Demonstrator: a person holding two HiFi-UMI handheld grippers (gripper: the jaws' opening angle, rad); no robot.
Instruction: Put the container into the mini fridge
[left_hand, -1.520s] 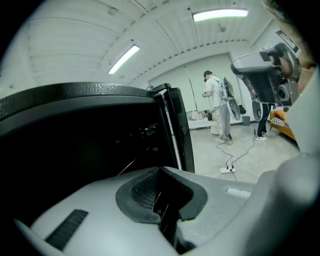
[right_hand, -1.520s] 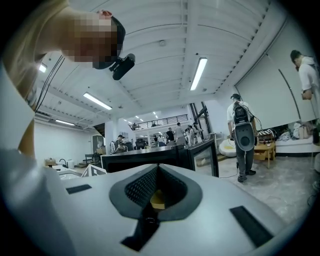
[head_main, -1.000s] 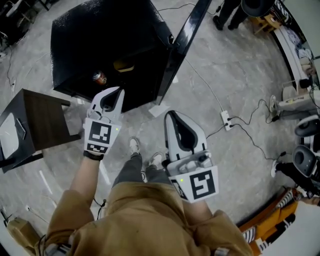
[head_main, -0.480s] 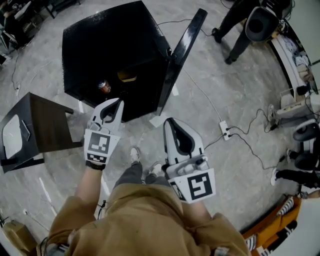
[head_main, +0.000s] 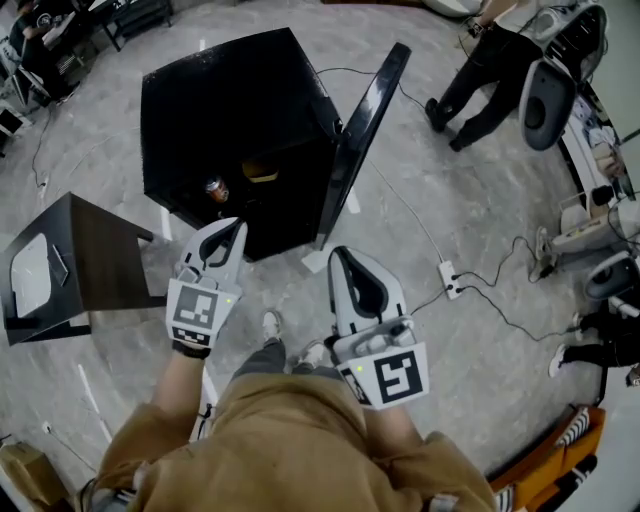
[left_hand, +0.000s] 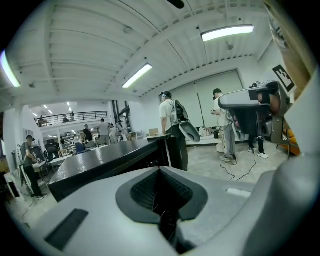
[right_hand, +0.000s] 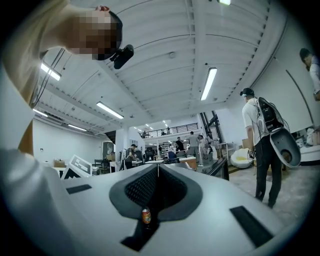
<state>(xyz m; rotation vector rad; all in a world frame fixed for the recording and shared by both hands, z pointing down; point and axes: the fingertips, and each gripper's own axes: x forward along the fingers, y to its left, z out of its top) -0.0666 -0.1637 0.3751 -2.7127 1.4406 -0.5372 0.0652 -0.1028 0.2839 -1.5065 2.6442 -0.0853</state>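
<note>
The black mini fridge (head_main: 235, 95) stands on the floor ahead with its door (head_main: 362, 135) swung open to the right. Inside its dark opening sit a yellowish container (head_main: 258, 172) and, left of it, a drink can (head_main: 214, 189). My left gripper (head_main: 239, 223) is shut and holds nothing, its tip just short of the fridge's lower front edge. To the right, my right gripper (head_main: 337, 252) is also shut and holds nothing, near the foot of the door. In the right gripper view the can (right_hand: 146, 216) shows through the gap behind the closed jaws. The left gripper view looks across the fridge top (left_hand: 105, 160).
A dark brown side table (head_main: 95, 255) with a white object (head_main: 28, 278) on it stands to the left of the fridge. A power strip (head_main: 450, 277) and cables lie on the floor to the right. A person (head_main: 485, 65) and equipment are at the far right.
The fridge has shifted lower and rightward in the head view, so its opening sits closer to the grippers. Both grippers stay shut and holding nothing in much the same pose.
</note>
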